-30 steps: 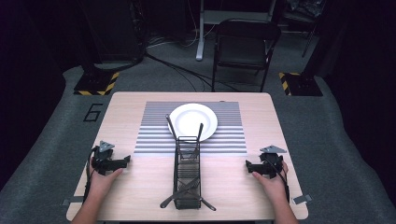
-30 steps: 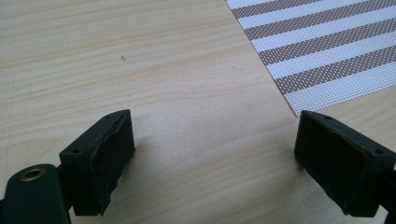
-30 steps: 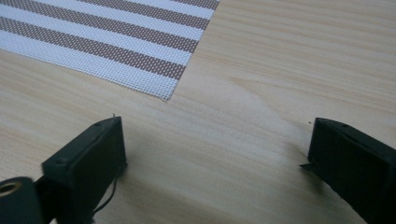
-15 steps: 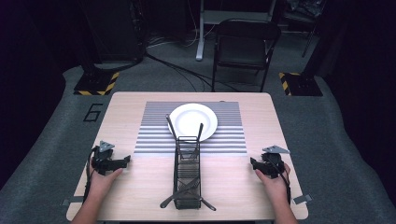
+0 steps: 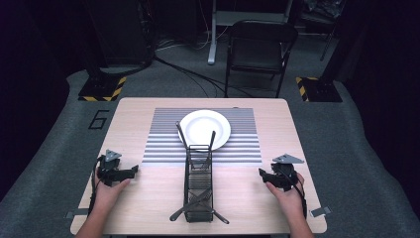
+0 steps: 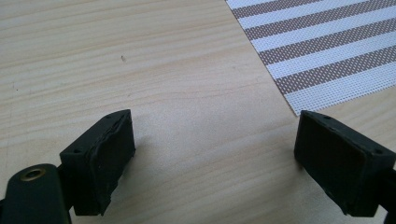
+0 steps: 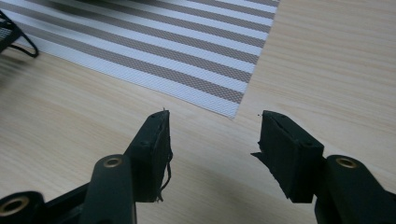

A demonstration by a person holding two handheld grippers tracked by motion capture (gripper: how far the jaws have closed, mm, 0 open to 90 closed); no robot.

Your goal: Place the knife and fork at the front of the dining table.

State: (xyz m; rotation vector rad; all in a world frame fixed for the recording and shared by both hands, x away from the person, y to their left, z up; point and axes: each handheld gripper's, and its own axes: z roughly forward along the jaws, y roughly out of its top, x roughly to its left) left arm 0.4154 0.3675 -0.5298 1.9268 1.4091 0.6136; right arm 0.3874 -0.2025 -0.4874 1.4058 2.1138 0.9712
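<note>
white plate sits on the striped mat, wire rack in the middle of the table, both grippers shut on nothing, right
Not quite: both grippers are open. The left gripper and right gripper views show their jaws spread apart over bare table. The white plate on the striped mat and the wire rack are as stated.

Right gripper (image 5: 267, 177) has slid a bit toward the table's right edge since 1 s ago.
</note>
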